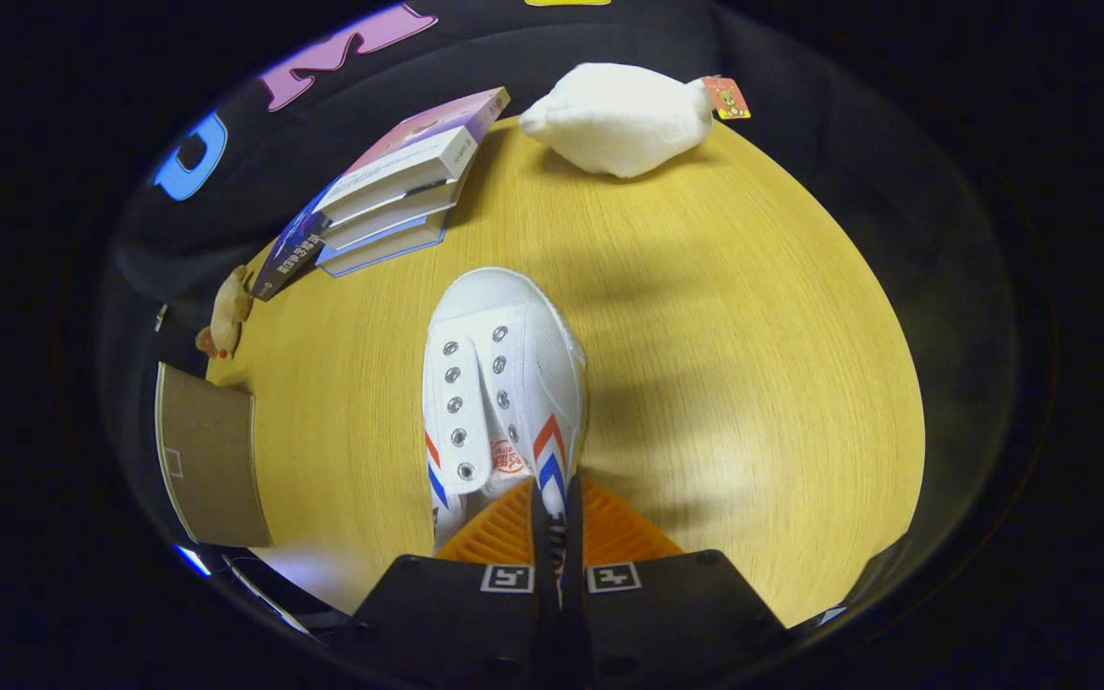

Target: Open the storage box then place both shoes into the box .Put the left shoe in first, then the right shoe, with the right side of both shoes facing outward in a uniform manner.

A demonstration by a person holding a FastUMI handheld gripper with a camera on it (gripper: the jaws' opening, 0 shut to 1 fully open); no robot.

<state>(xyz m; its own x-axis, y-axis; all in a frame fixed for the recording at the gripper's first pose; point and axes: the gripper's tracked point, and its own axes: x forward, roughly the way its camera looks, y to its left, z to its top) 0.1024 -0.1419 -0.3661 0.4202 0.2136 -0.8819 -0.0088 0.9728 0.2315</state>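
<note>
The hand-held gripper (557,508) pinches the collar of a white shoe (499,388), both fingers pressed on its side wall. The shoe's toe points away over the desk (753,364). Beyond lie stacked books (399,187) and a white plush toy (624,115).

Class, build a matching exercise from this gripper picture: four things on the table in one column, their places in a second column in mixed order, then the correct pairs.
Things:
1. white shoe
2. stack of books
3. white plush toy
4. cardboard piece

Places:
A. far table edge, beyond the shoe
B. its side wall pinched between the closed fingers
C. left of the shoe, at the table edge
D. beyond the shoe, to its left

Pairs: 1-B, 2-D, 3-A, 4-C
</note>
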